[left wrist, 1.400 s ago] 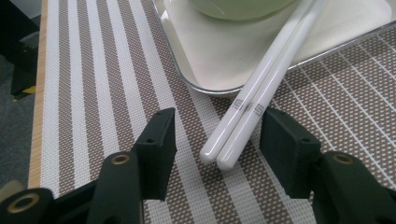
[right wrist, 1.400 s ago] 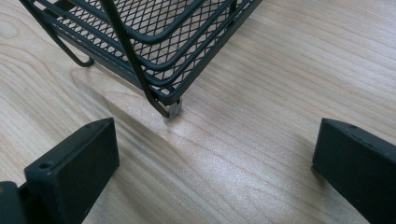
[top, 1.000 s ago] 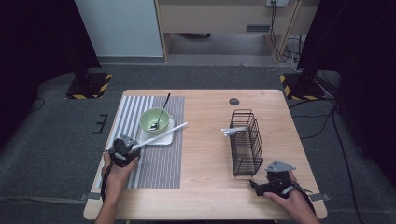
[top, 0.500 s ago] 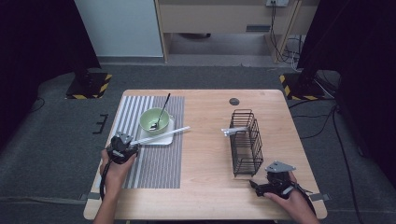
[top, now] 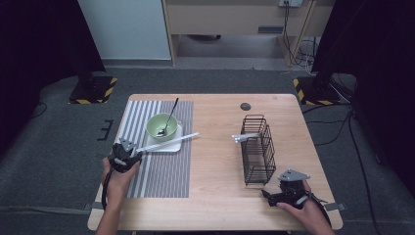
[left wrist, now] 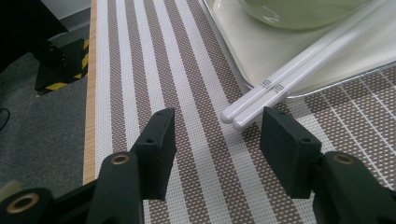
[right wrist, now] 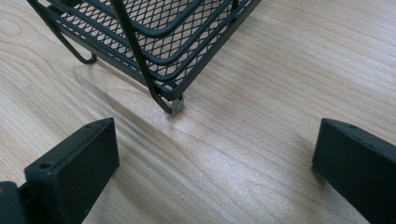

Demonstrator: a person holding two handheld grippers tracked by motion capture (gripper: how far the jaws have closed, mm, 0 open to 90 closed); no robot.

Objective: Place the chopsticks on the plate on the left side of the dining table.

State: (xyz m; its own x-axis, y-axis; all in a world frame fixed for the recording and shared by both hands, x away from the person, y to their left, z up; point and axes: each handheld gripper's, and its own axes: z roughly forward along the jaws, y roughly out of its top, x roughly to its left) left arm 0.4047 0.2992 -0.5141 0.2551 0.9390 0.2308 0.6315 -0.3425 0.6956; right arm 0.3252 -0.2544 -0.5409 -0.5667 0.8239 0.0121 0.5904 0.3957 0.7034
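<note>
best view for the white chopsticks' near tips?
Left gripper view: the chopsticks lie close up, tips just ahead of the open left tool, off the tray edge. High view shows them small.

Left gripper (top: 131, 152) drawn slightly back toward table edge; chopsticks (top: 169, 141) ends now just off jaws.

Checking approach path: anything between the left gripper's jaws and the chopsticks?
Nothing: only bare striped placemat before the chopsticks in the left gripper view.

White chopsticks (left wrist: 299, 63), striped mat (left wrist: 154, 70)
</note>
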